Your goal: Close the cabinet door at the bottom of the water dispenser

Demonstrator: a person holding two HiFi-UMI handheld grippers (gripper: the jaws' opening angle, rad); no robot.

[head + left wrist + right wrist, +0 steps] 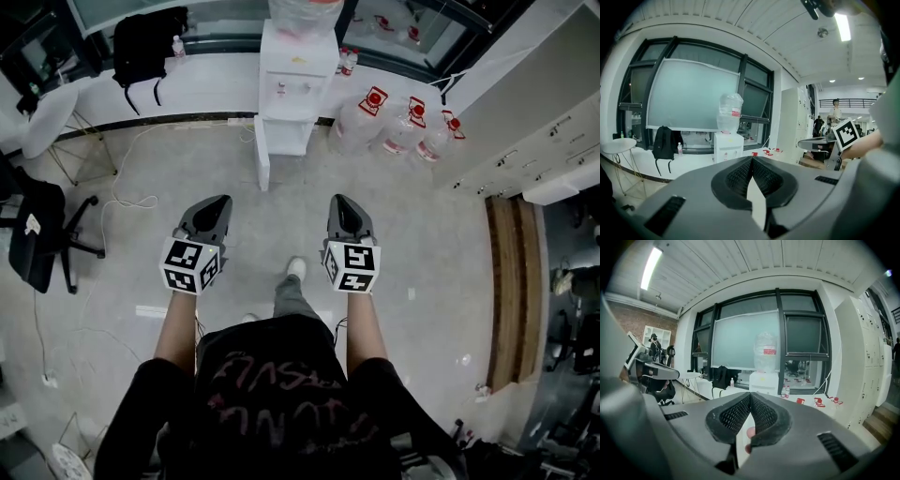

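Note:
The white water dispenser point(298, 70) stands against the far wall with a big bottle on top. Its bottom cabinet door point(262, 155) hangs open and swings out towards me on the dispenser's left side. Both grippers are held out in front of me over the floor, well short of the dispenser. My left gripper point(222, 200) is shut and empty, and in its own view the jaws point(751, 158) meet below the distant dispenser point(728, 146). My right gripper point(337, 199) is also shut with nothing in it, its jaws point(750, 394) meeting under the dispenser point(764, 383).
Several water jugs point(394, 127) lie on the floor right of the dispenser. A black backpack point(145, 42) sits on the ledge at the left. An office chair point(37, 234) and a loose cable point(131, 202) are at the left, white lockers point(544, 141) and a wooden step point(514, 281) at the right.

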